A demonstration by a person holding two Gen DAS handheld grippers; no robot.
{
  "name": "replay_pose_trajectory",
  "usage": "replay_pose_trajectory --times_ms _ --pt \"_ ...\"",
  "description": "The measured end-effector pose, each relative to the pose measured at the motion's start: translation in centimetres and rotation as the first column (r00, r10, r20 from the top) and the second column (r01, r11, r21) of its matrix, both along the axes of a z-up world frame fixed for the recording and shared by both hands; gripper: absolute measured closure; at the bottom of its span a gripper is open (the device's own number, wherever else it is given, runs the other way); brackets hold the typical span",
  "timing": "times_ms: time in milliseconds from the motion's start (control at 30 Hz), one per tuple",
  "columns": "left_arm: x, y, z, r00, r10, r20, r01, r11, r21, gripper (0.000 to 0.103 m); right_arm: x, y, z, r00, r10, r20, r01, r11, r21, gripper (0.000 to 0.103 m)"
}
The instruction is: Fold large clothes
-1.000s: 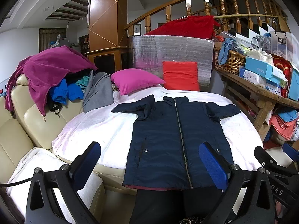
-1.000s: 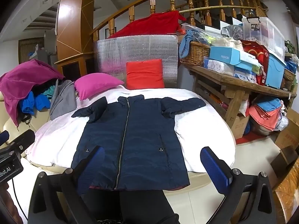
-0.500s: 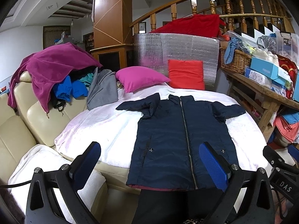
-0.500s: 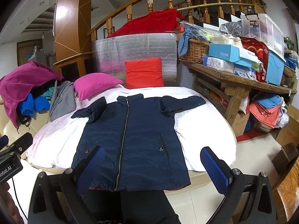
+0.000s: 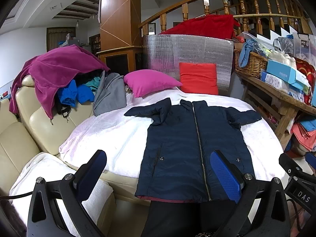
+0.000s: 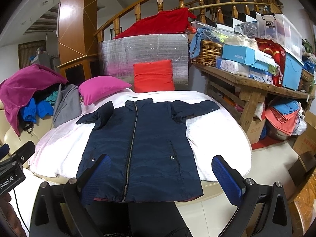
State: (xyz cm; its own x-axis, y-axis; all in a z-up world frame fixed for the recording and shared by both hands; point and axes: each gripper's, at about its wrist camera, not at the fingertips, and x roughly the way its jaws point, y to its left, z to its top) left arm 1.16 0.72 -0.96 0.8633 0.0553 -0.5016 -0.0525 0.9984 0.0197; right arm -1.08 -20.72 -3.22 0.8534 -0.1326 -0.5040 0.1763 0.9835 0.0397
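My left gripper [image 5: 158,169] stands released, its blue pads spread wide and holding nothing. It hangs short of the near edge of the bed, one finger over the white blanket [image 5: 110,130], the other over the lower front of the coat [image 5: 189,144]. My right gripper [image 6: 161,169] is likewise released and empty, spread across the coat's hem [image 6: 148,196].

The coat, navy and zipped, lies face up and flat on the blanket. Its collar points toward the red cushion [image 6: 153,76], and both sleeves are spread outward. The left sleeve [image 5: 146,110] is bunched near the shoulder; the right sleeve [image 6: 195,107] lies straighter.

Against a second ago, the left view has swung leftward: the coat now sits further right in that view and more of the cream sofa [image 5: 25,138] shows. The right view has barely shifted. The coat itself has not moved.

Judgement: no fold is begun. The left hand appears to be lining up on its sleeve, which looks the likely first grasp.
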Motion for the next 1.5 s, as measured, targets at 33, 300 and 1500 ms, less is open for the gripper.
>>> replay_pose_trajectory --times_ms 33,300,1500 --pt "0.1 0.0 -0.1 1.0 -0.001 -0.001 0.001 1.0 0.002 0.0 0.1 -0.1 0.0 1.0 -0.001 0.0 0.001 1.0 0.0 0.0" --pt "1.3 -0.4 -0.7 1.0 -0.002 -0.019 0.002 1.0 0.014 0.0 1.2 -0.8 0.0 1.0 -0.024 -0.004 0.024 1.0 -0.008 0.0" --pt "11.9 -2.3 -2.9 0.988 0.074 -0.134 -0.064 0.995 0.077 0.0 13.0 -5.0 -2.7 0.987 -0.068 -0.147 0.075 0.996 0.045 0.0"
